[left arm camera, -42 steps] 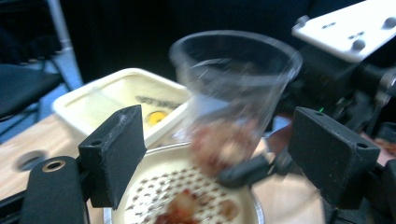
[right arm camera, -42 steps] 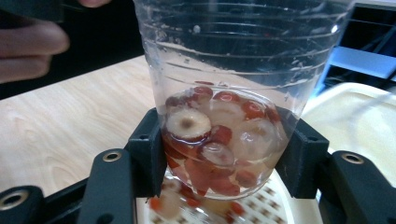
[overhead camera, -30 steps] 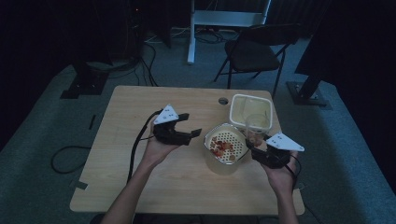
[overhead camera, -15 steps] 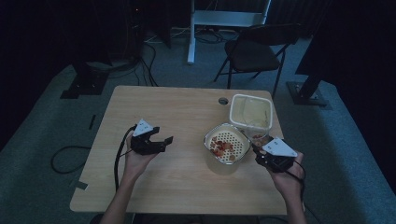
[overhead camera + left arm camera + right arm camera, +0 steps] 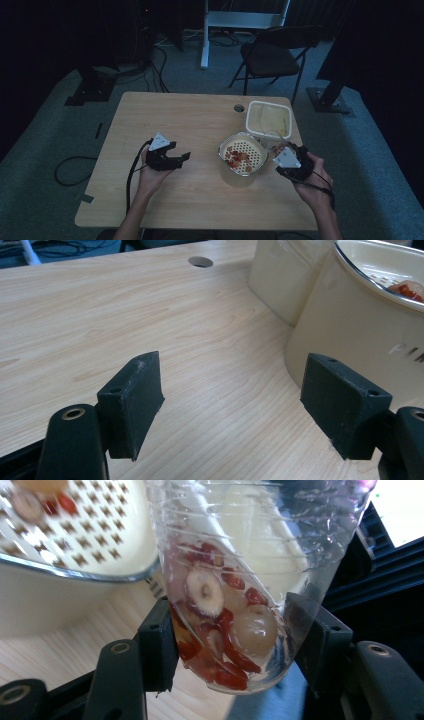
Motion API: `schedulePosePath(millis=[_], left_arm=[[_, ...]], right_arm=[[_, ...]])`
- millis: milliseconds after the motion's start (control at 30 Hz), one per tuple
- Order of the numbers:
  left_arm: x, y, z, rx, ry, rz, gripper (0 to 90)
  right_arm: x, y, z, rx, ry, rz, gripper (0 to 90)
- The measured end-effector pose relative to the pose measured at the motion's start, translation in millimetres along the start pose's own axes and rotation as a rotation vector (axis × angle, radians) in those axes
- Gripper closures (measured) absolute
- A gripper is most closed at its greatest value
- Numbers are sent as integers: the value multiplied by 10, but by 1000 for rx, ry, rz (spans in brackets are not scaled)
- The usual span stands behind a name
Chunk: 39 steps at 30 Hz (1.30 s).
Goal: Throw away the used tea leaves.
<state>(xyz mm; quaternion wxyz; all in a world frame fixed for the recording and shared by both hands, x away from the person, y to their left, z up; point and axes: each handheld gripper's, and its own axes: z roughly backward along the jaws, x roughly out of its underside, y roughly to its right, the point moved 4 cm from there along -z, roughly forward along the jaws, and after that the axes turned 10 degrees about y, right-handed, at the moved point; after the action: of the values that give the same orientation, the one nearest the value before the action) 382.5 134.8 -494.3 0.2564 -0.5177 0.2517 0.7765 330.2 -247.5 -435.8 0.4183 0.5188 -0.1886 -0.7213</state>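
Note:
My right gripper point(image 5: 235, 645) is shut on a clear plastic cup point(image 5: 240, 580) that holds red and white fruit pieces and is tipped toward a cream pot with a perforated strainer insert point(image 5: 90, 530). From above, the right gripper point(image 5: 284, 150) and the cup point(image 5: 274, 137) sit at the right rim of that strainer pot point(image 5: 242, 159), which has red pieces in it. My left gripper point(image 5: 179, 152) is low over the table, left of the pot. Its jaws stand open on nothing in the left gripper view point(image 5: 235, 375), with the pot's wall point(image 5: 360, 325) just to the right.
A square cream container point(image 5: 270, 120) stands behind the pot, near the table's far right corner. A cable hole point(image 5: 239, 107) is in the wooden table point(image 5: 190, 120). A folding chair point(image 5: 275, 55) stands beyond the table. Each gripper trails a cable toward the front edge.
My left gripper has moved left and down, away from the strainer pot toward the tabletop. The right gripper has kept its place with the cup.

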Motion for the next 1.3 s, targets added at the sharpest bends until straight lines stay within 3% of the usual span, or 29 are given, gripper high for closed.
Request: schedulePosePath(millis=[167, 233, 300, 567, 733, 900, 967, 1200, 1233, 1300], left_arm=[[8, 32, -33, 12, -6, -3, 253], [7, 37, -37, 12, -4, -2, 254], [6, 43, -44, 18, -2, 4, 254], [4, 54, -50, 22, -1, 11, 254], [3, 49, -50, 23, 1, 16, 254], [5, 67, -61, 27, 1, 15, 254], [4, 70, -63, 29, 1, 15, 254], [4, 65, -60, 28, 3, 19, 254], [4, 65, -64, 27, 4, 22, 254], [7, 67, -69, 27, 3, 21, 254]], right_arm=[[-52, 59, -3, 43, -57, 162, 425], [-69, 69, -2, 53, -65, 182, 424], [-125, 98, 5, 68, -90, 265, 425], [-244, 51, -49, 87, -158, 499, 425], [-334, -27, -77, 140, -223, 726, 426], [-435, -109, -97, 160, -245, 894, 426], [-463, -117, -103, 168, -242, 926, 426], [-473, -86, -101, 184, -240, 928, 427], [-462, -97, -102, 194, -249, 956, 428], [-461, -101, -102, 194, -248, 959, 427]])
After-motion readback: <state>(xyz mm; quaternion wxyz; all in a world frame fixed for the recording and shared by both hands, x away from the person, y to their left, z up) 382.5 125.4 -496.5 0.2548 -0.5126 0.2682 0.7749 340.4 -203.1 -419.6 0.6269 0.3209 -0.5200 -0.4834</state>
